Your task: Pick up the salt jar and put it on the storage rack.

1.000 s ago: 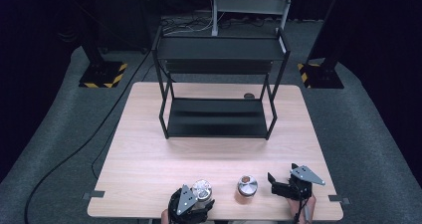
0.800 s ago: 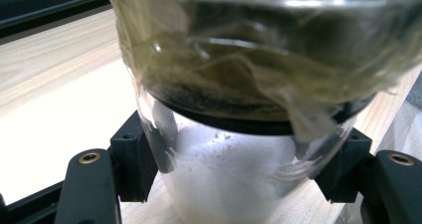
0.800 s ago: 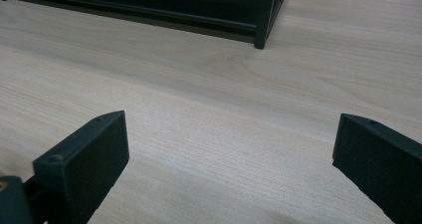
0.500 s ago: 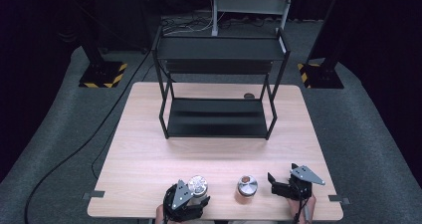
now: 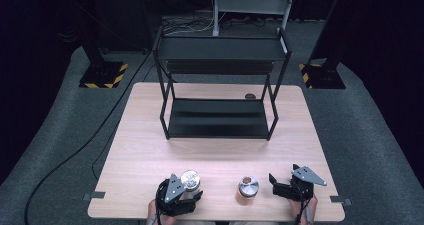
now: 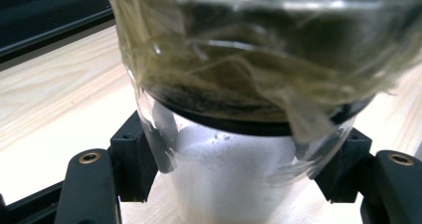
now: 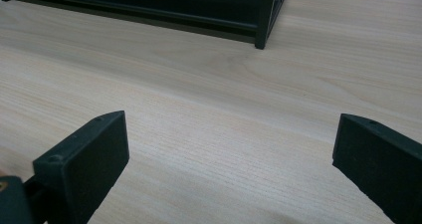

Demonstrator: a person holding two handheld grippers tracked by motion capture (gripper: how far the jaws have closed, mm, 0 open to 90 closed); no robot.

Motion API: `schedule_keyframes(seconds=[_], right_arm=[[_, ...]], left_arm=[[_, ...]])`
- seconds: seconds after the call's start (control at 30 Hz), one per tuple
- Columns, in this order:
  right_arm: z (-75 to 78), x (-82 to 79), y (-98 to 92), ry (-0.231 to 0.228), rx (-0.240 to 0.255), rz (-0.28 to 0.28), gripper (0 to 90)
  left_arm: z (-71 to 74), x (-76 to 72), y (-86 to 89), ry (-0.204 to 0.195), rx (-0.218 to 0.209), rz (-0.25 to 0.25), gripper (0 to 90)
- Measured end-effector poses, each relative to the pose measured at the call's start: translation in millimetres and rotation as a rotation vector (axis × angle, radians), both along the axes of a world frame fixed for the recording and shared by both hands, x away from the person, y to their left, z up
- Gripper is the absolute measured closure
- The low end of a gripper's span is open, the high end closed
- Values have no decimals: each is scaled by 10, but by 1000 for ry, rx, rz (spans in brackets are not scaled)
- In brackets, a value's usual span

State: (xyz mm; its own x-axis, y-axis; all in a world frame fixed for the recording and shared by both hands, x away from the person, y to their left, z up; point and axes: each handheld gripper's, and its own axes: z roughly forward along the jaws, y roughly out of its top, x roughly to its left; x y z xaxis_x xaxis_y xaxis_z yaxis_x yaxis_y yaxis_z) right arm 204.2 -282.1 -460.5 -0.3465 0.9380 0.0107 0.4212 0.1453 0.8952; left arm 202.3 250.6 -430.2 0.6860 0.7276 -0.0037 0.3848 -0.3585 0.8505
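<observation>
My left gripper (image 5: 186, 190) is shut on a glass jar (image 5: 190, 179) with a silver lid, near the table's front edge. In the left gripper view the jar (image 6: 249, 84) looms close, with pale green leaves inside, and both black pads (image 6: 130, 162) press on its sides. A second jar (image 5: 248, 186) with a silver lid and brownish contents stands upright to its right. My right gripper (image 5: 276, 186) rests just right of that jar, open and apart from it. In the right gripper view its jaws (image 7: 229, 154) stand wide over bare wood with nothing between them.
A black two-shelf metal rack (image 5: 220, 120) stands at the back middle of the wooden table (image 5: 150, 155), and its foot (image 7: 261, 37) is ahead of my right gripper. A small dark round object (image 5: 250, 96) lies behind the rack. Cables run over the floor at the left.
My left gripper has risen a little and drifted left with the jar still in its grip. The right gripper and the second jar have stayed put.
</observation>
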Motion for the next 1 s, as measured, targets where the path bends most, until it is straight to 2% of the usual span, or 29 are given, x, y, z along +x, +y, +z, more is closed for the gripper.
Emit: schedule_keyframes(seconds=[0.57,1.0], right_arm=[[-2,-5,7,-2,-3,-3,1],[-3,-7,6,-3,-1,-3,1]], left_arm=[[138,127,170,13,53,38,307],[257,243,272,21,76,55,307]])
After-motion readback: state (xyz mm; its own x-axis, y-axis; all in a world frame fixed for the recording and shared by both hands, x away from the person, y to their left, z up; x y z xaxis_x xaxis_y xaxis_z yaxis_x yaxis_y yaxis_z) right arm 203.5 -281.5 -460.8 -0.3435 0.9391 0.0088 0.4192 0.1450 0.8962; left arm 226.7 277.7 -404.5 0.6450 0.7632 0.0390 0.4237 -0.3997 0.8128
